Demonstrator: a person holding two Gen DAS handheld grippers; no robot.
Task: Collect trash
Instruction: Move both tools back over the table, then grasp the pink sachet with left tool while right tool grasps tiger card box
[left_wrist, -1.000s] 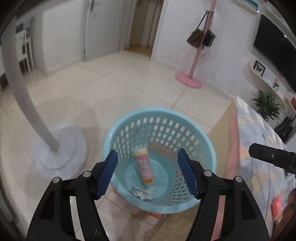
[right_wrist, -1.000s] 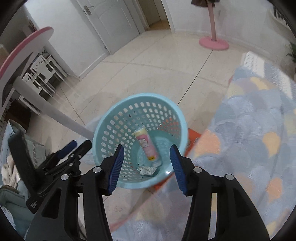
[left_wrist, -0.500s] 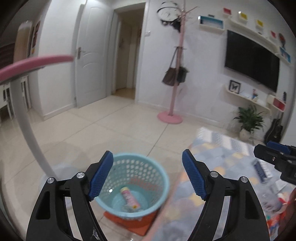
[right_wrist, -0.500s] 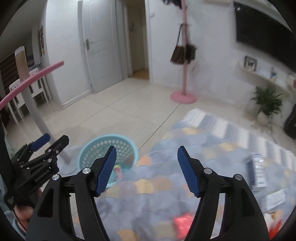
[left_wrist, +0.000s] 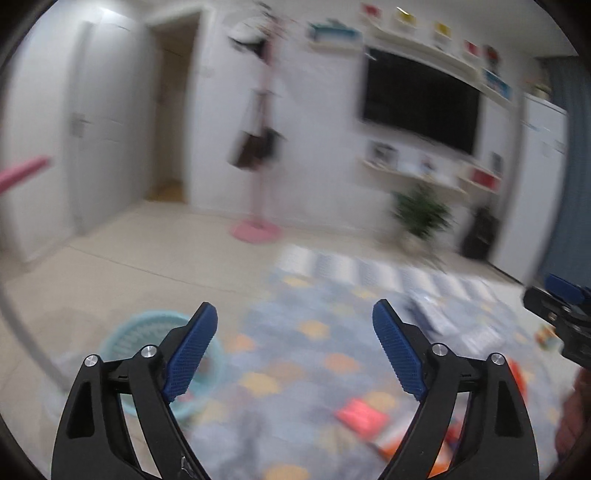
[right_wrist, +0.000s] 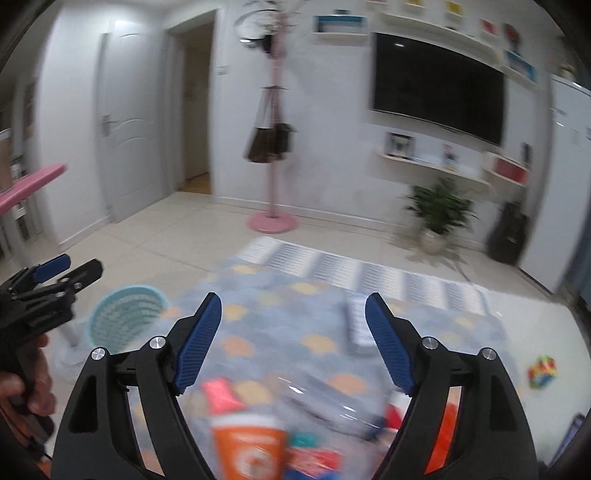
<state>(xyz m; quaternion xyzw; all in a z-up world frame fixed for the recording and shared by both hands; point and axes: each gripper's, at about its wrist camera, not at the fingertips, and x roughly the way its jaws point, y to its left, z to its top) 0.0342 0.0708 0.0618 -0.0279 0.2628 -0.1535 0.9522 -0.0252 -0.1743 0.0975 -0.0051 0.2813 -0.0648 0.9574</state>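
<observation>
Both views are motion-blurred. The light blue perforated basket (left_wrist: 129, 332) stands on the floor at lower left; it also shows in the right wrist view (right_wrist: 125, 317). My left gripper (left_wrist: 295, 343) is open and empty above the patterned cloth surface (left_wrist: 314, 325). My right gripper (right_wrist: 293, 332) is open and empty above a pile of trash: an orange cup (right_wrist: 251, 446), a red wrapper (right_wrist: 221, 397), a clear plastic bottle (right_wrist: 325, 398) and a white packet (right_wrist: 356, 321). A red wrapper (left_wrist: 362, 413) lies near the left gripper.
A pink coat stand (right_wrist: 273, 218) with hanging bags stands by the far wall. A potted plant (right_wrist: 437, 214) and a wall TV (right_wrist: 436, 92) are at right. A white pole with a pink top (right_wrist: 33, 181) is left. A coloured toy (right_wrist: 541, 371) lies on the cloth.
Both grippers have swung up and to the right, away from the basket and over the cloth surface. The trash pile has come into the right wrist view. Both stay open.
</observation>
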